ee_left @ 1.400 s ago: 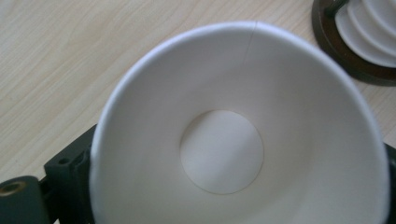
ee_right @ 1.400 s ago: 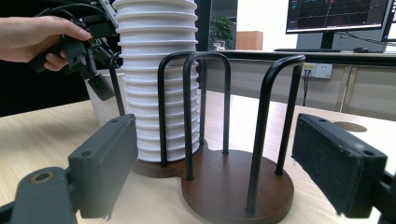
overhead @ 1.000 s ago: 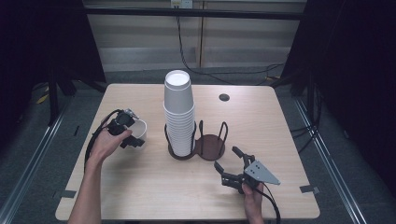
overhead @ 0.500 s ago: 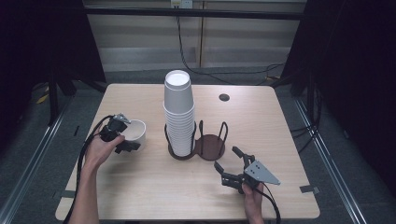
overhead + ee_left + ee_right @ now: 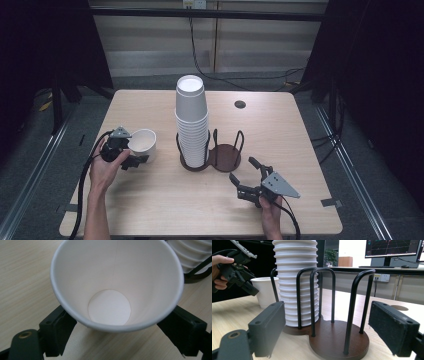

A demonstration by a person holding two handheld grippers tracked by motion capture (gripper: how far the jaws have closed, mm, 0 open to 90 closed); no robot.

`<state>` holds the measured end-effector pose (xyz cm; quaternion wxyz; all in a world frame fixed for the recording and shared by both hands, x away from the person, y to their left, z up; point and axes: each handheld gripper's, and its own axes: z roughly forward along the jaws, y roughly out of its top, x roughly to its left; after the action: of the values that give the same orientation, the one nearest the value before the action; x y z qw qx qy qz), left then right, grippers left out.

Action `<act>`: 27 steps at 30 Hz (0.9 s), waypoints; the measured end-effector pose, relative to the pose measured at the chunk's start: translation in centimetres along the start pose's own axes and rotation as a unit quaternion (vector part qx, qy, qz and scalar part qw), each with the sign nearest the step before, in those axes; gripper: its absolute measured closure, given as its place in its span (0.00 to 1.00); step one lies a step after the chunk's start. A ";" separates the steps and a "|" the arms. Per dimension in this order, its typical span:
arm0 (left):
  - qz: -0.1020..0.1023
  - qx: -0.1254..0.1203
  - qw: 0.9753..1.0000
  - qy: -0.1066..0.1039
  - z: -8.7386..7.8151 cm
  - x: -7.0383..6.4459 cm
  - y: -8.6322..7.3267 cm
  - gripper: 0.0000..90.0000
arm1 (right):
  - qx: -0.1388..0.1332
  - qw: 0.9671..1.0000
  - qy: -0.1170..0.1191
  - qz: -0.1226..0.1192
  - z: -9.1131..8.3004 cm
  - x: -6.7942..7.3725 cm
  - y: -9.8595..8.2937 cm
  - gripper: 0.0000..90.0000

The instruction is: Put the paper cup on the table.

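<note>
- Since the single paper cup [image 5: 142, 143] stands upright on the table [image 5: 150, 200], mouth up, left of the stack and apart from it, the step in hand looks like setting one cup down away from the rest.
- The left gripper [image 5: 131, 161] sits at the cup's near side; in the left gripper view its jaws flank the cup [image 5: 117, 285] with a little gap on each side, so I judge the cup released, not squeezed.
- The next move probably calls for drawing that gripper straight back without nudging the light cup, which would tip easily.
- The stack of paper cups [image 5: 191, 122] fills the left bay of the dark wooden cup holder [image 5: 224, 156]; roughly a dozen rims show in the right gripper view [image 5: 295, 285], though the exact count is hard to tell.
- The holder's right bay [image 5: 339, 340], ringed by black wire hoops, holds nothing.
- The right gripper [image 5: 247, 176] rests low on the table near the holder, jaws spread wide and gripping nothing, pointing at that vacant bay.
- Counted: one loose cup, one stack, one two-bay holder, two grippers.
</note>
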<state>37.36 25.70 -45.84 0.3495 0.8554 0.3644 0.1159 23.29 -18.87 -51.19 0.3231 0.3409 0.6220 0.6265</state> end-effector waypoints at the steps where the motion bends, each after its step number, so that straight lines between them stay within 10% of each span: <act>1: -0.005 -0.011 1.000 0.002 0.0 -0.1 -0.2 0.18 | 0.000 1.000 0.000 0.000 0.0 0.0 0.0 0.15; 13: -0.033 -0.090 0.995 0.019 -1.4 -1.4 -2.0 0.18 | 0.000 1.000 -0.003 0.000 0.0 0.0 0.0 0.15; 27: -0.046 -0.184 0.982 0.006 -3.3 -4.4 -3.9 0.18 | -0.001 1.000 -0.003 0.000 0.0 0.0 0.0 0.15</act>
<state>30.66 26.22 -45.90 0.5037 0.7580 0.3778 0.1700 23.25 -18.87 -51.19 0.3249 0.3428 0.6205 0.6260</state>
